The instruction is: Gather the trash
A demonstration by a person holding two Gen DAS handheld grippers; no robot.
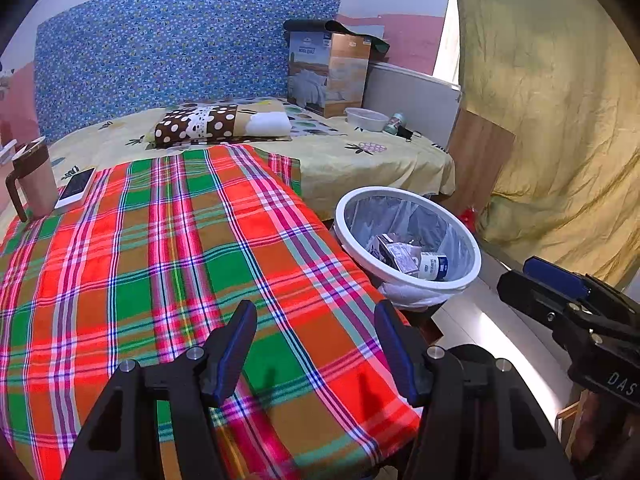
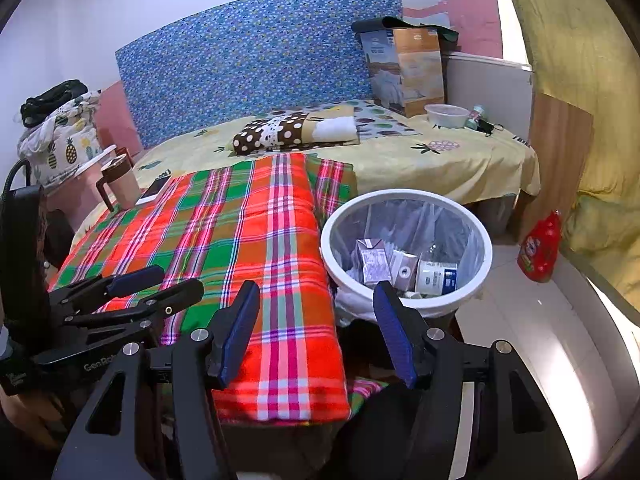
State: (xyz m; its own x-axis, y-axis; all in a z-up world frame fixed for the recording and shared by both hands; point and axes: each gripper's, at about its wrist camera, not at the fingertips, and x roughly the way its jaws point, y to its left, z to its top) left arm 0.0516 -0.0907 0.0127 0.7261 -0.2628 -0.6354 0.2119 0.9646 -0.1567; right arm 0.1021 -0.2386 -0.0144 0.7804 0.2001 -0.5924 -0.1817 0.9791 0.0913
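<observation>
A white trash bin (image 1: pixel 340 220) (image 2: pixel 486 248) with a clear liner stands on the floor beside the bed. It holds several cartons (image 2: pixel 374 264) and a white bottle (image 1: pixel 434 266) (image 2: pixel 436 276). My left gripper (image 1: pixel 316 312) is open and empty above the plaid blanket (image 1: pixel 180 260), left of the bin. My right gripper (image 2: pixel 316 292) is open and empty, over the blanket's (image 2: pixel 248 232) edge and the bin's near rim. Each gripper also shows in the other's view, the right one (image 1: pixel 556 280) and the left one (image 2: pixel 160 280).
A mug (image 1: pixel 34 178) (image 2: pixel 120 184) and a phone (image 1: pixel 76 188) (image 2: pixel 154 191) sit on the bed's left. A plastic bowl (image 1: pixel 366 118) (image 2: pixel 446 114), a small bottle (image 1: pixel 394 123) and a box (image 1: pixel 328 72) lie far right. A red bottle (image 2: pixel 540 248) stands on the floor by a yellow curtain (image 1: pixel 560 120).
</observation>
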